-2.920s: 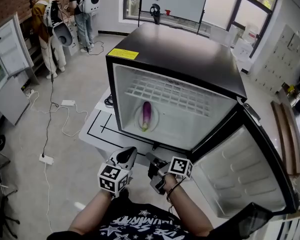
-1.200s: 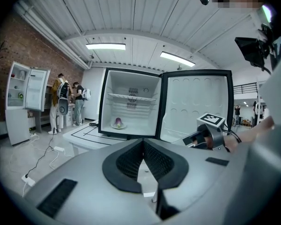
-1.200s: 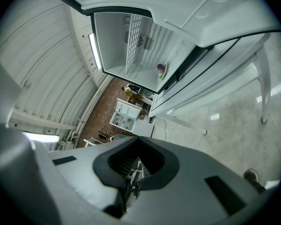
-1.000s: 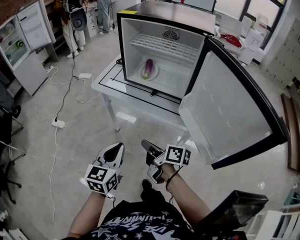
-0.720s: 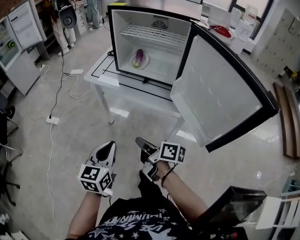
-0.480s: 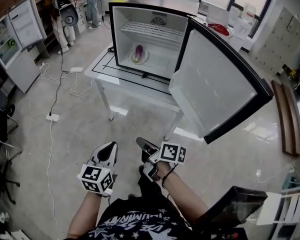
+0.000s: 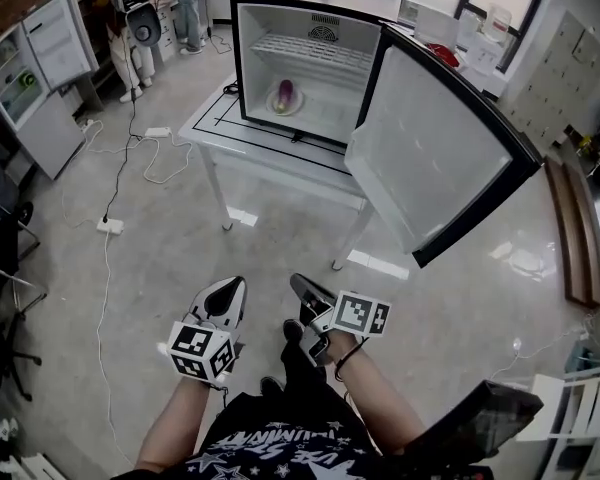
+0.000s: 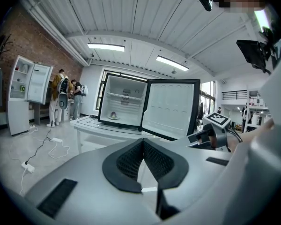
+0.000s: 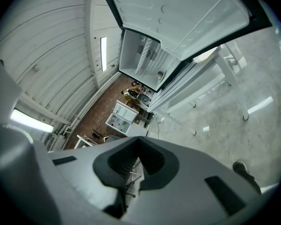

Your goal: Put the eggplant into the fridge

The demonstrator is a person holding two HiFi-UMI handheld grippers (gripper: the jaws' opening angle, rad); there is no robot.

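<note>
My left gripper (image 7: pixel 230 289) and right gripper (image 7: pixel 302 287) hang low, jaws pressed together on nothing, well back from the open black white-lined fridge (image 7: pixel 330 103). The purple eggplant (image 7: pixel 285 94) lies inside on a round white plate (image 7: pixel 297 109).

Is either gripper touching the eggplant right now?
Apart. The head view shows the eggplant lying inside the fridge, with a stretch of bare floor between it and both the left gripper and the right gripper.

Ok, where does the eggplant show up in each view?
Head view: eggplant top centre, inside the fridge.
Left gripper view: eggplant left of centre, small.
Right gripper view: tiny speck above centre, probably the eggplant.
Shared landmark: the open fridge door.
</note>
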